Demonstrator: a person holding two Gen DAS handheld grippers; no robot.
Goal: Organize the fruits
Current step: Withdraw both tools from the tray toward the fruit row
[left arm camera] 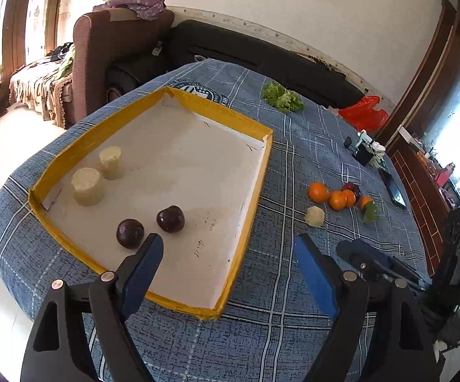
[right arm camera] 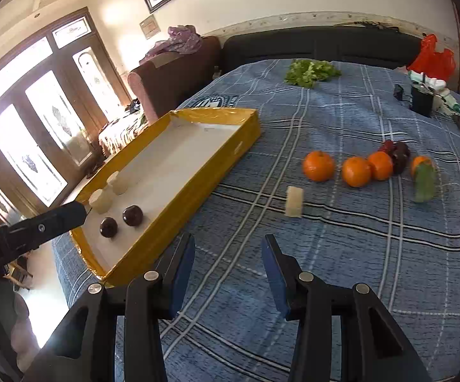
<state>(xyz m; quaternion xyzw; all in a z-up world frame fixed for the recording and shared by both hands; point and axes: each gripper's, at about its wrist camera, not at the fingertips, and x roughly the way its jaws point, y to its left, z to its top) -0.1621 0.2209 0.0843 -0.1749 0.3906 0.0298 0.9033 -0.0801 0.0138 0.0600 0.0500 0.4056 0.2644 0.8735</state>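
Observation:
A yellow-rimmed tray (left arm camera: 255,172) with a white floor lies on the blue checked cloth. It holds two pale cylinders (left arm camera: 86,186) and two dark purple fruits (left arm camera: 130,233). My left gripper (left arm camera: 230,254) hangs open over the tray's near right corner, nothing between its fingers. To the tray's right lie several oranges (right arm camera: 318,166), a pale block (right arm camera: 294,201), dark red fruits (right arm camera: 395,154) and a green-leafed orange (right arm camera: 424,183). My right gripper (right arm camera: 228,254) stands open above bare cloth, short of the pale block and empty. The left gripper's finger (right arm camera: 54,219) shows over the tray's near end.
A bunch of leafy greens (right arm camera: 309,71) lies at the far side of the cloth. A red plastic bag (right arm camera: 433,55), a black cup (right arm camera: 422,102) and a phone (left arm camera: 393,187) sit along the right edge. A dark sofa (left arm camera: 230,47) stands behind.

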